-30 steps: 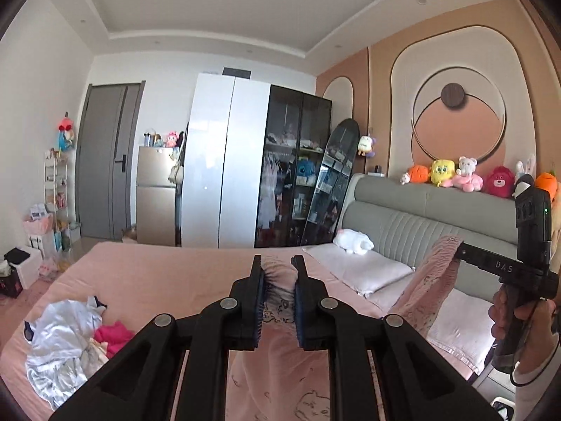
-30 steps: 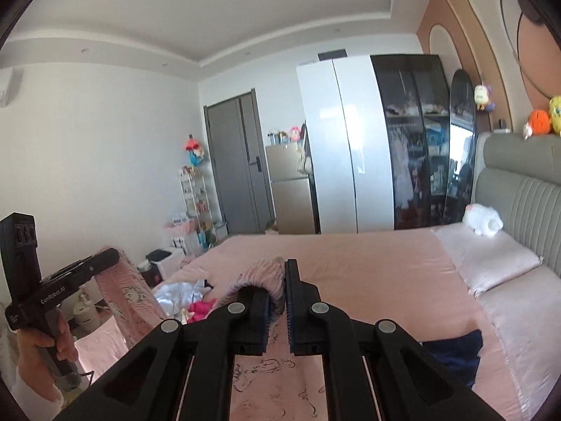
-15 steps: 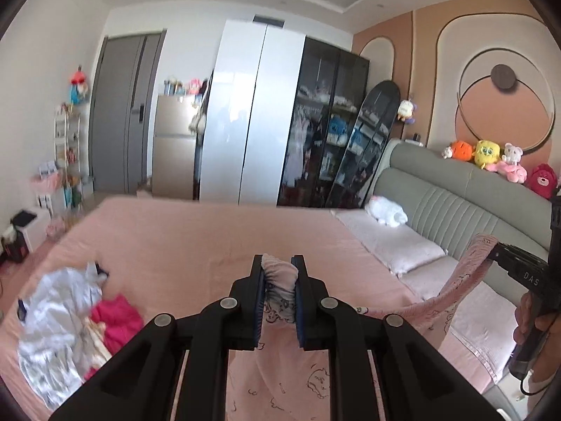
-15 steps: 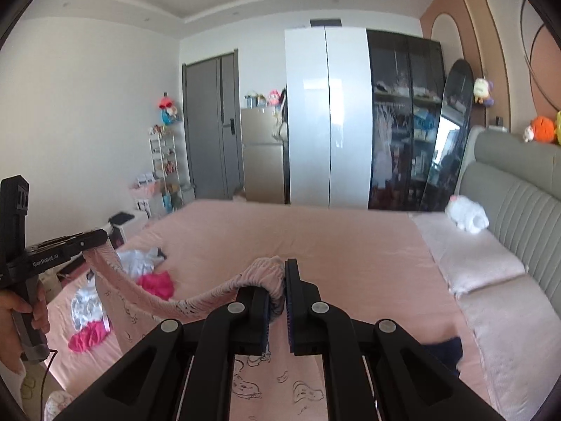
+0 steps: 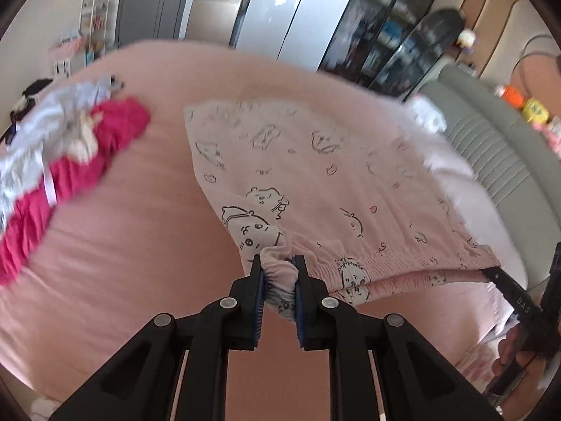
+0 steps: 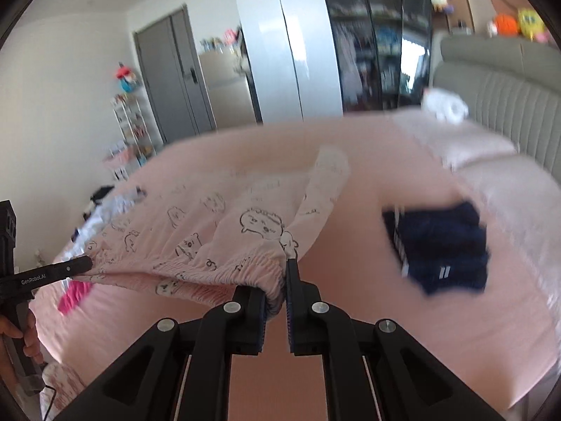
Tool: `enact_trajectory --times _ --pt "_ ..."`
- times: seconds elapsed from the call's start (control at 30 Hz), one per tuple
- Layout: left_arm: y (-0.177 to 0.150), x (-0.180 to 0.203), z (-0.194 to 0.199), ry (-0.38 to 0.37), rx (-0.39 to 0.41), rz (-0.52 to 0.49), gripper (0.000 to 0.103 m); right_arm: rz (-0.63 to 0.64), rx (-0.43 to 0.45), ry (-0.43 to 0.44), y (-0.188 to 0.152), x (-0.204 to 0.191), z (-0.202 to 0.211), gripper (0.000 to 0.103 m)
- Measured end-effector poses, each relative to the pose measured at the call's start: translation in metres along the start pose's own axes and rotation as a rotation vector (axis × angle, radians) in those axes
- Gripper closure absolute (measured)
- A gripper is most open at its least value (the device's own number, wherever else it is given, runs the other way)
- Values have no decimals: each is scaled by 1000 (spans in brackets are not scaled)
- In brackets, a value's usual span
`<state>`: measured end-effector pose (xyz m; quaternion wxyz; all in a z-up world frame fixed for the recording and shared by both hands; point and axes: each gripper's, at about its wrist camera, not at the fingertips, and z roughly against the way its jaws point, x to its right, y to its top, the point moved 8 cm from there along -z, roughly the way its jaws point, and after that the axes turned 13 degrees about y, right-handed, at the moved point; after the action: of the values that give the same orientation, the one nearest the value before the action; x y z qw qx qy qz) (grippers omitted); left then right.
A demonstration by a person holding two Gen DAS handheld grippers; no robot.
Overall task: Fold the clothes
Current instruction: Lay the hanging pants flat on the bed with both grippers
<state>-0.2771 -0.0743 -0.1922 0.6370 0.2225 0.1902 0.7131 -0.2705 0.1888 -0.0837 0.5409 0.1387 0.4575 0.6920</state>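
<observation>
Swung both grippers down: left gripper (image 5: 277, 267) and right gripper (image 6: 283, 269) clamp the waistband of the pink cartoon-print pants (image 5: 315, 175), now stretched low over the bed (image 5: 122, 245), legs far. Lay-flat looks close.

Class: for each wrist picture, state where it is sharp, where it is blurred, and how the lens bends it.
Left wrist view: left gripper and clamped pink printed garment crisp; red clothing and wardrobe smeared; bed bulges. Right wrist view: right gripper sharp; navy garment and headboard blurred; wardrobe edges curve.
</observation>
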Motion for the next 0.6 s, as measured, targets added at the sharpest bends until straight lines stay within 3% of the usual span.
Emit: enact_trajectory --times 0.07,0.13,0.33,0.6 --pt "-48 -3 -53 46 -139 -18 91 -45 -70 -9 -36 14 -18 98" --pt "-73 -5 -72 64 -192 -18 91 -91 -140 -19 -72 27 -36 98" --pt "-74 10 -59 95 -143 -127 90 -227 -351 -47 -178 65 -86 98" --pt "-82 12 -26 129 -111 -271 90 -90 -335 -41 -174 39 -58 98"
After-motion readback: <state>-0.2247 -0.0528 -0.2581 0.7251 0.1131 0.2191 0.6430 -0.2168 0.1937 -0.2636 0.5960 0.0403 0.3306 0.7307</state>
